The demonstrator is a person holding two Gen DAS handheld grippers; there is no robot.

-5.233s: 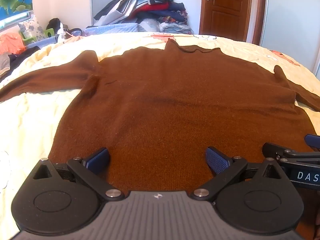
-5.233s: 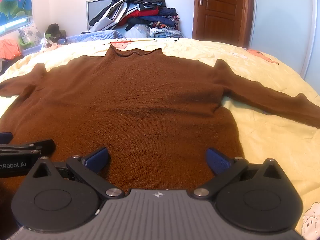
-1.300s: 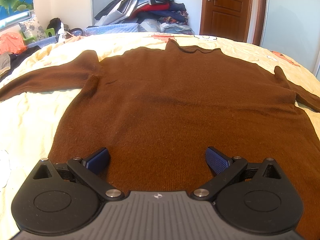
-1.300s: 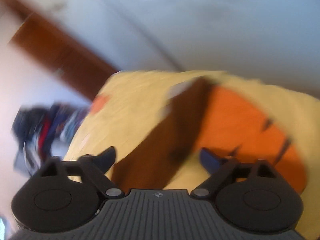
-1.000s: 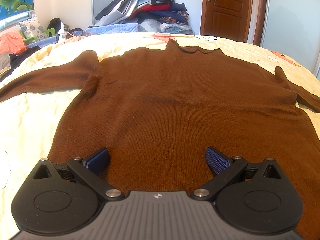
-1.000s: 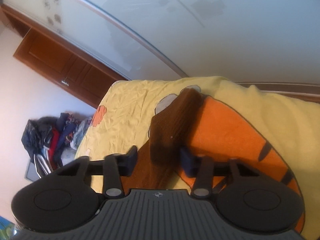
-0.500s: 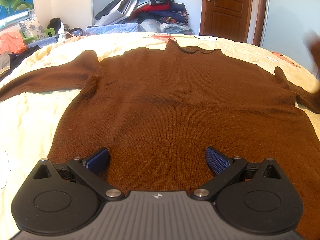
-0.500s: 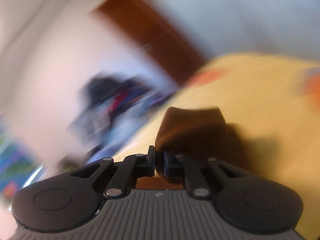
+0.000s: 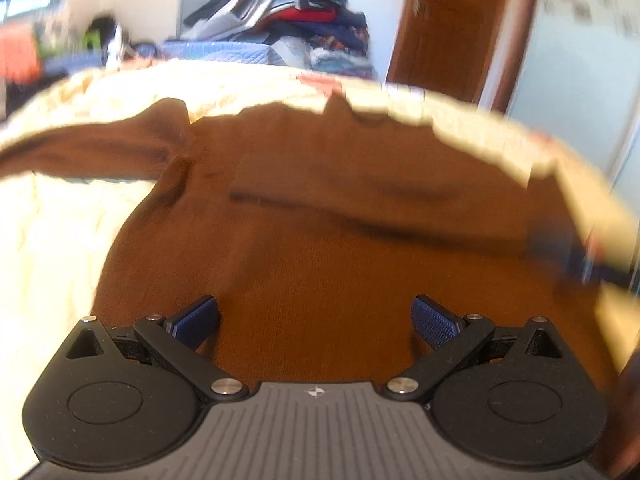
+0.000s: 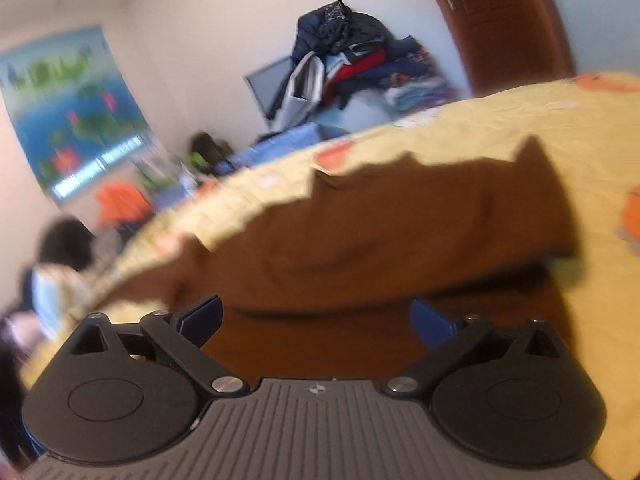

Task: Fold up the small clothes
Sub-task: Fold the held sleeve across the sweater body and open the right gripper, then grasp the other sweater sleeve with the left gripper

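Observation:
A brown knit sweater [image 9: 320,264] lies flat on the yellow bedsheet [image 9: 48,248]. Its right sleeve [image 9: 360,192] lies folded across the chest; its left sleeve [image 9: 80,156] stretches out to the left. My left gripper [image 9: 316,320] is open and empty over the sweater's hem. My right gripper [image 10: 316,318] is open and empty, over the sweater [image 10: 360,248] near the folded sleeve [image 10: 440,220]. The right gripper shows blurred at the right edge of the left wrist view [image 9: 576,256]. Both views are motion-blurred.
A pile of clothes [image 9: 288,12] is stacked behind the bed, also in the right wrist view [image 10: 352,64]. A wooden door [image 9: 456,20] and a pale wardrobe [image 9: 580,52] stand at the right. A blue poster [image 10: 68,112] hangs on the left wall.
My right gripper carried the right sleeve over onto the chest, let it go and opened. My left gripper has started to move; its view has shifted and blurred.

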